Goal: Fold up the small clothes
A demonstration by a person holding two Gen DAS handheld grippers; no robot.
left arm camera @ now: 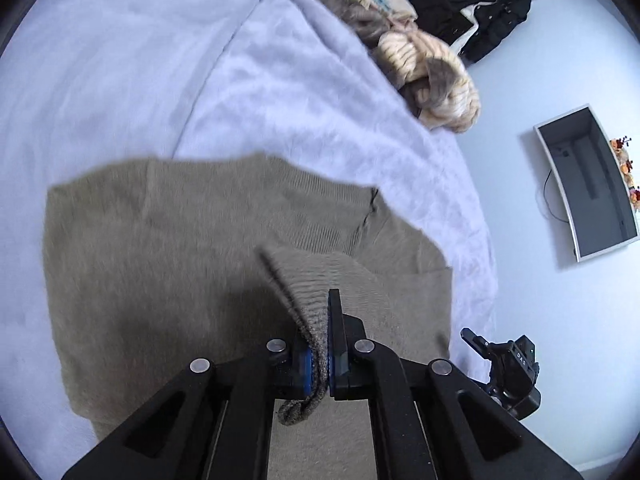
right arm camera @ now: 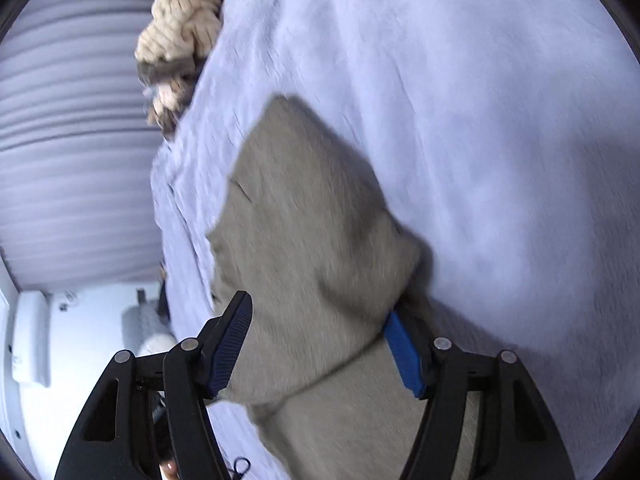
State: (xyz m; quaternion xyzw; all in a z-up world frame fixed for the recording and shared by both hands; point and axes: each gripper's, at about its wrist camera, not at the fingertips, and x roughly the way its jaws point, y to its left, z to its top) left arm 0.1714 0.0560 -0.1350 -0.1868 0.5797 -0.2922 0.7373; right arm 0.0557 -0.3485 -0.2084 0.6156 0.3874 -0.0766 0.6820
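An olive knit sweater [left arm camera: 168, 248] lies spread on a pale lilac fluffy blanket [left arm camera: 120, 80]. My left gripper [left arm camera: 318, 314] is shut on a ribbed edge of the sweater, which it holds lifted and folded over the flat part. A short end of the fabric hangs out behind the blue pads. In the right wrist view the sweater [right arm camera: 312, 208] runs away from me in a blurred strip. My right gripper [right arm camera: 320, 336] stands open over it, and the cloth passes between the wide-set fingers [right arm camera: 236, 340] without being pinched.
A cream and brown chunky knit heap [left arm camera: 424, 72] sits at the blanket's far right edge. Beyond it lie a black garment [left arm camera: 480, 20] and a grey white-rimmed box [left arm camera: 588, 184] on the pale floor. Black gear [left arm camera: 508, 368] shows beside the bed's edge. A ribbed grey surface [right arm camera: 72, 140] fills the left.
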